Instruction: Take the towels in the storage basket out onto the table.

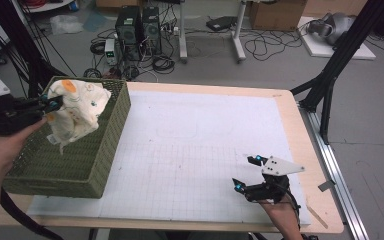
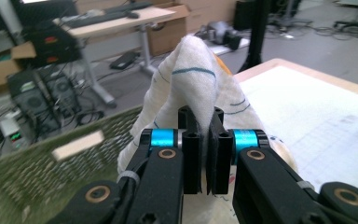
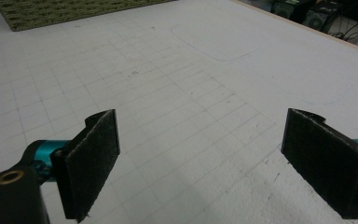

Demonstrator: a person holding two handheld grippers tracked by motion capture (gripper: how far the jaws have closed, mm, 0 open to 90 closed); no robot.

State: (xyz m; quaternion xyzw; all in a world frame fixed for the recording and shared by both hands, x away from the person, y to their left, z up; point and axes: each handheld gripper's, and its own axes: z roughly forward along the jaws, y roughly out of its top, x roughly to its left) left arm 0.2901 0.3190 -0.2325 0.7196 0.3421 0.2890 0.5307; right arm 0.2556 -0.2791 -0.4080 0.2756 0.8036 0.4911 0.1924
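Left tongs [image 1: 55, 103] clamp cloth [image 1: 75, 112] tight, upper left of frame, above basket [image 1: 107, 150]; lift until hem clears rim, then carry to table [image 1: 205, 135]; right tongs [image 1: 245, 175] wide, empty, lower right

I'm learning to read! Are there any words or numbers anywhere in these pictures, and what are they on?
There are no words or numbers that can be read.
The cloth, held over the green basket by the left gripper, has only orange and blue drawn shapes, no letters.
The white mat has only grid lines and faint pencil outlines.
The small box with lit displays on the floor is too blurred to read.
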